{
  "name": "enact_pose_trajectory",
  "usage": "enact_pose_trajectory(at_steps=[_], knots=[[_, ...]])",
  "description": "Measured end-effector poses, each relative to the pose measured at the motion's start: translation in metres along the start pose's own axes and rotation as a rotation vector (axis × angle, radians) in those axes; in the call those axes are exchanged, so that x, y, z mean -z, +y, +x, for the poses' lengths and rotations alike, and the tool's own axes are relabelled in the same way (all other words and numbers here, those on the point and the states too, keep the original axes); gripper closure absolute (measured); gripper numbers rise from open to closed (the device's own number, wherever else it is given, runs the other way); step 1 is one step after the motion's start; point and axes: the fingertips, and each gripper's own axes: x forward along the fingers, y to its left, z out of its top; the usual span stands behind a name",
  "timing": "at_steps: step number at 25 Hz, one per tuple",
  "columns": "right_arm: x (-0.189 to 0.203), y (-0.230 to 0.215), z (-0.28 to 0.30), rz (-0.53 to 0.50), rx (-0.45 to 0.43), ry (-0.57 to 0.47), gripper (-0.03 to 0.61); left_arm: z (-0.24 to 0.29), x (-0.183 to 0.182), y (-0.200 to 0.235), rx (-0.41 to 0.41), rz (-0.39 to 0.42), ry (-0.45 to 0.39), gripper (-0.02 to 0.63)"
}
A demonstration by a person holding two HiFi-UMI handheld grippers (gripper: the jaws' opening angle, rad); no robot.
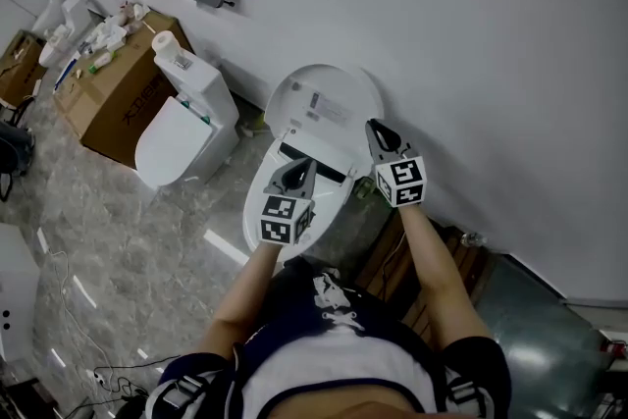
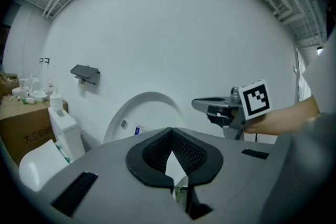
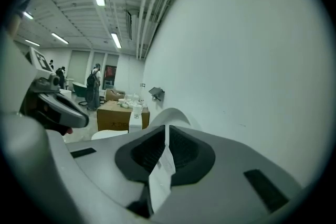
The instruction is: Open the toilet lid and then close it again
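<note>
The right tool (image 1: 379, 133) has its jaws drawn together at the tips and grips nothing that I can make out. A pale strip with small print shows in the slit behind the tips. I cannot tell whether it is a slip caught there or the toilet lid (image 1: 324, 98) seen through the gap. The tip sits just beside the lid's right rim, apparently not touching.

The left tool (image 1: 297, 168) is fully closed and empty, held over the front of the seat (image 1: 257, 196). The lid stands raised, leaning back toward the wall (image 1: 471, 34) — so the opening looks done and only the closing remains.

The risk I see is a slam. A closed tool can only push, and a shove at the rim could tip the lid forward with nothing holding it — down onto the seat and the left tool, which sits in its path. A second toilet (image 1: 182, 137) and a cardboard box (image 1: 113, 98) stand well off to the left.
</note>
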Motion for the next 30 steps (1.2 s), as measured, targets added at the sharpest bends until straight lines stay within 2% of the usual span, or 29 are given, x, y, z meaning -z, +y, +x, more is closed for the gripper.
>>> enact_pose_trajectory(at_steps=[6, 12, 15, 17, 24, 30], knots=[[0.018, 0.067, -0.03, 0.162, -0.061, -0.037, 0.561, 0.004, 0.003, -0.019, 0.066, 0.018, 0.005, 0.607], [0.02, 0.091, -0.049, 0.253, -0.068, -0.052, 0.563, 0.006, 0.0, -0.043, 0.147, 0.001, -0.001, 0.607], [0.022, 0.095, -0.054, 0.257, -0.076, -0.047, 0.563, 0.006, -0.002, -0.056, 0.199, 0.021, -0.001, 0.607], [0.024, 0.094, -0.056, 0.252, -0.083, -0.041, 0.563, 0.008, -0.002, -0.061, 0.205, 0.042, 0.0, 0.607], [0.035, 0.093, -0.058, 0.223, -0.139, 0.004, 0.563, 0.015, 0.007, -0.067, 0.186, 0.049, 0.015, 0.607], [0.044, 0.067, -0.045, 0.212, -0.126, 0.039, 0.561, 0.02, 0.012, -0.059, 0.172, 0.018, 0.023, 0.607]])
